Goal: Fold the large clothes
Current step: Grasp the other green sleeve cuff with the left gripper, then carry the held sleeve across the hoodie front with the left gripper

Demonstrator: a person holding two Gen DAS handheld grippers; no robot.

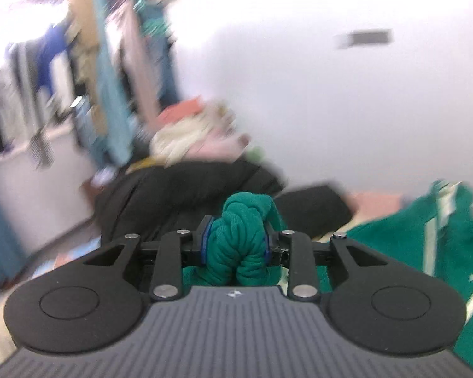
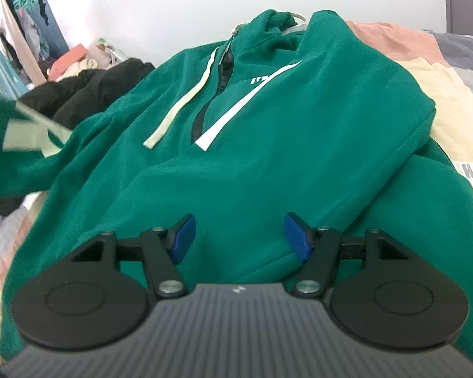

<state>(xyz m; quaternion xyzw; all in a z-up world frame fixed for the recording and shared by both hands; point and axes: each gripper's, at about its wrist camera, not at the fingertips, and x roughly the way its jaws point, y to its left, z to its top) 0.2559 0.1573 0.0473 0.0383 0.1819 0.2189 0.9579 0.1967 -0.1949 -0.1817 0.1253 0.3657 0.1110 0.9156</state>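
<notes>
The green hoodie (image 2: 268, 132) lies front up across the bed (image 2: 441, 88), hood toward the far edge. The left gripper (image 1: 236, 245) is clamped on a bunched wad of its green fabric, raised above the bed. The right gripper (image 2: 239, 236) hangs over the hoodie's lower part, jaws apart, holding nothing.
</notes>
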